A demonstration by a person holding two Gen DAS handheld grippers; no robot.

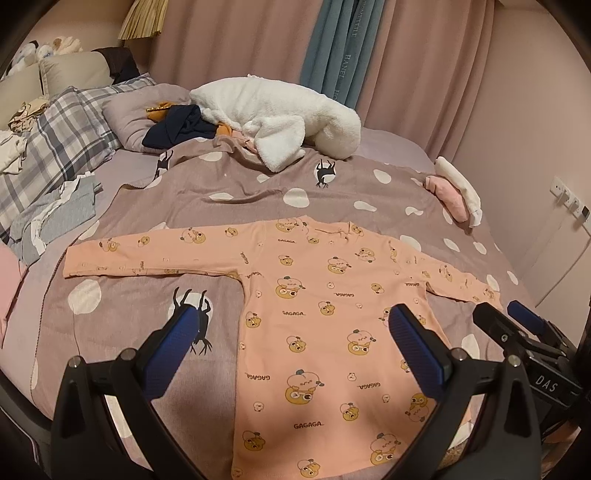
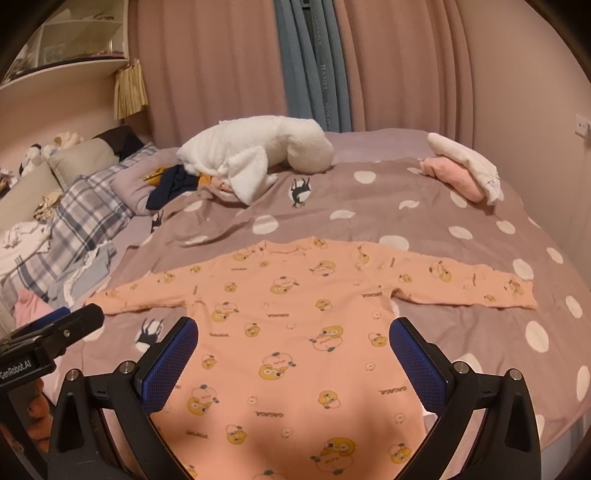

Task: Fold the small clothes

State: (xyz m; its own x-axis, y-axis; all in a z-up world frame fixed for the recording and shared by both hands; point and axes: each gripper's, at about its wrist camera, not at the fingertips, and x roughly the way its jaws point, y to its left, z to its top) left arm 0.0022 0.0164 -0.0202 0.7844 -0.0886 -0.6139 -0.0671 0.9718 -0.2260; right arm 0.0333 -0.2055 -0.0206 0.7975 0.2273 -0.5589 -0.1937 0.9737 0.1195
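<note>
While both views look down on the same peach shirt (image 1: pixel 314 295) spread flat on the bed's spotted duvet (image 1: pixel 229 192), each shows something the other misses: the left wrist view catches wall sockets (image 1: pixel 570 201) past the bed's right edge, the right wrist view a shelf unit (image 2: pixel 77 33) above the left side. Going left to right, loose laundry (image 1: pixel 55 210) crowds the left edge by a plaid pillow (image 1: pixel 70 129); a white fleece (image 1: pixel 280 118) lies toward the far edge; a pink-and-white folded stack (image 1: pixel 456 194) sits near the right edge. Both sleeves lie stretched outward, with bare duvet around them — most of it beyond the collar. The left gripper (image 1: pixel 291 343) hovers with fingers spread wide, grasping nothing; the right gripper (image 2: pixel 291 347) likewise gapes over the shirt's body, empty.
</note>
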